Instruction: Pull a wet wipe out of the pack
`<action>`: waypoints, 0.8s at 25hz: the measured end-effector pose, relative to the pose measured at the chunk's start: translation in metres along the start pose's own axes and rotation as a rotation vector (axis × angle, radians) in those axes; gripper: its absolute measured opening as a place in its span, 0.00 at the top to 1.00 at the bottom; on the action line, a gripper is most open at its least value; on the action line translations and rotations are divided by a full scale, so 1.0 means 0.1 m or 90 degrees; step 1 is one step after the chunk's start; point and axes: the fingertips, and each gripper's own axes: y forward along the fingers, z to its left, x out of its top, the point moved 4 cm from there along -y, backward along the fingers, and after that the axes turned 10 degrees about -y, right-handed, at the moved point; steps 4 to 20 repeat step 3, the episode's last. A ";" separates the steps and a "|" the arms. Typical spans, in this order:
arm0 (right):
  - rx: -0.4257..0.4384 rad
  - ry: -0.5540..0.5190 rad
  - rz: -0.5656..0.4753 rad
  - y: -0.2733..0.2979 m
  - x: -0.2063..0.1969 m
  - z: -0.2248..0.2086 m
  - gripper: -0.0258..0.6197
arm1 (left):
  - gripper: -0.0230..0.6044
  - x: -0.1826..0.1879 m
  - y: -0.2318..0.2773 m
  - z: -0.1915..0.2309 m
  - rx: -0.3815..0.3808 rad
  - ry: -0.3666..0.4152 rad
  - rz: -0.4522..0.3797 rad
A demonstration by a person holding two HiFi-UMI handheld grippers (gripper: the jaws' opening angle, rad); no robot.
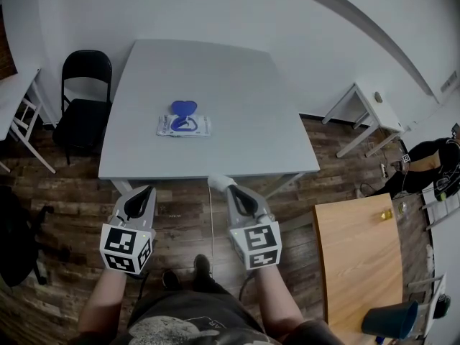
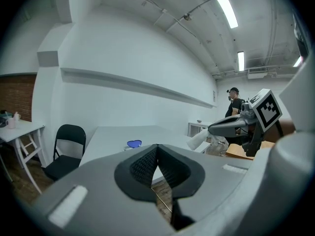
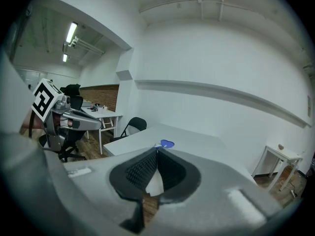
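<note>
Pack: flat white wipe pack (image 1: 195, 127), blue flip lid (image 1: 184, 108) up, sits mid grey table (image 1: 237, 77), well apart from both tongs.
Right gripper (image 1: 231, 190): clamped on a white wet wipe (image 1: 218, 182), so the pull looks done.
Left gripper (image 1: 146, 191): jaws together, empty, idle.

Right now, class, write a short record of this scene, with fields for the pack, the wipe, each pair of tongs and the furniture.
Pack: flat on the grey table, blue lid flipped open
Wet wipe: out of the pack, off the table's near edge
Right tongs: shut on the wet wipe
Left tongs: shut, empty
Chair: black, at the table's left side
</note>
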 end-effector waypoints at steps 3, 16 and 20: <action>-0.001 0.001 -0.001 0.00 0.00 0.00 0.96 | 0.93 0.00 -0.01 0.01 0.003 -0.002 0.000; -0.001 0.001 -0.001 0.00 0.00 0.00 0.96 | 0.93 0.00 -0.01 0.01 0.003 -0.002 0.000; -0.001 0.001 -0.001 0.00 0.00 0.00 0.96 | 0.93 0.00 -0.01 0.01 0.003 -0.002 0.000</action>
